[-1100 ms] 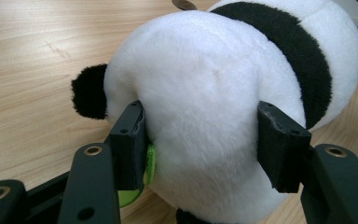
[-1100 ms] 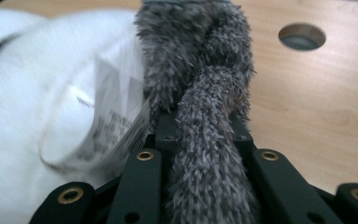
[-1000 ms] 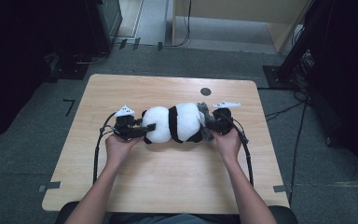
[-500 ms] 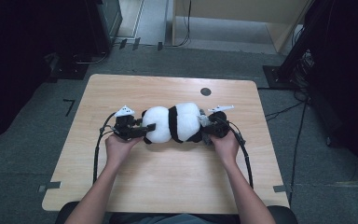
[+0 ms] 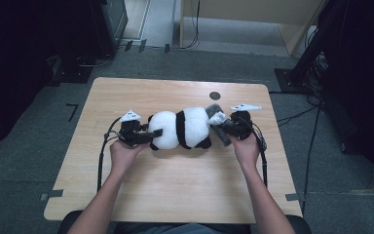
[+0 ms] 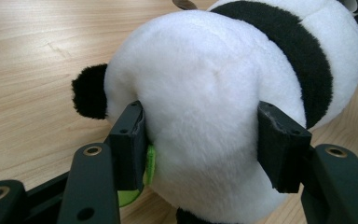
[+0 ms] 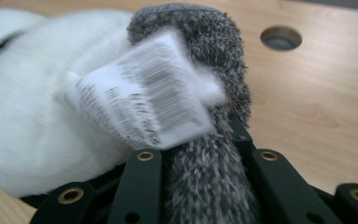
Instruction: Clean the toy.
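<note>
Near the middle of the wooden table [image 5: 141, 195] a plush panda [image 5: 180, 127] lies on its side, stretched left to right. The left gripper [image 5: 152, 135] pinches the panda's white head end, the pads sunk into the fur on both sides. The right gripper [image 5: 222, 127] clamps a grey fuzzy sock [image 7: 205, 107] at the panda's right end, paper tag [image 7: 142, 100] dangling. The sock looks barely started, bunched beside the body, so nearly all the pulling remains. Farther back sits a round hole [image 5: 215, 95] in the tabletop.
</note>
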A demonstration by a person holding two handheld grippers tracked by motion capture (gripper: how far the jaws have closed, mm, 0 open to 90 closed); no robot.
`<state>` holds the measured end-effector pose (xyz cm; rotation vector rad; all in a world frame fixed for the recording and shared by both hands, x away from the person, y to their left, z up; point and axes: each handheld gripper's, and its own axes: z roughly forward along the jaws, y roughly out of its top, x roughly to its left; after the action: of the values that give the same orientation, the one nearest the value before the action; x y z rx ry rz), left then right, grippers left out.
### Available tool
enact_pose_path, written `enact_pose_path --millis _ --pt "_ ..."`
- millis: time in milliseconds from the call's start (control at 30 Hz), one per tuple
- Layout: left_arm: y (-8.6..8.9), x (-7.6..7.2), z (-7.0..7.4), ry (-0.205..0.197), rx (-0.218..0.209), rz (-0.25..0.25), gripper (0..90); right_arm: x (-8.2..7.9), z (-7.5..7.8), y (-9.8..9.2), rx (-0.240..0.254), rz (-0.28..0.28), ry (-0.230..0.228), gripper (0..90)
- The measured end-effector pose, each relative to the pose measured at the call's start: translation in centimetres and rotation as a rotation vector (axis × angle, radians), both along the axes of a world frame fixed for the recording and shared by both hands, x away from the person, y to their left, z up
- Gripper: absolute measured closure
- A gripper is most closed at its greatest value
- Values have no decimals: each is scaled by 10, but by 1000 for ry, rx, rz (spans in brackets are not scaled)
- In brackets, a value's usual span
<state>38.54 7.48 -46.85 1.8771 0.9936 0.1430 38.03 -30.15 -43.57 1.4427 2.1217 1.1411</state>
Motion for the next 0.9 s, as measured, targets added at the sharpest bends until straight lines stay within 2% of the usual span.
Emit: enact_pose_path --millis 200,400,667,900 --pt "0 0 0 0 2 -1 415 -8 29 6 3 46 -60 744" --pt "0 0 0 -1 0 0 412 -17 56 27 8 123 -111 744" --pt "0 0 0 0 -1 -1 388 -22 71 65 29 240 -135 744" --pt "2 2 -1 -2 -2 -16 305 -20 72 101 47 328 -120 743"
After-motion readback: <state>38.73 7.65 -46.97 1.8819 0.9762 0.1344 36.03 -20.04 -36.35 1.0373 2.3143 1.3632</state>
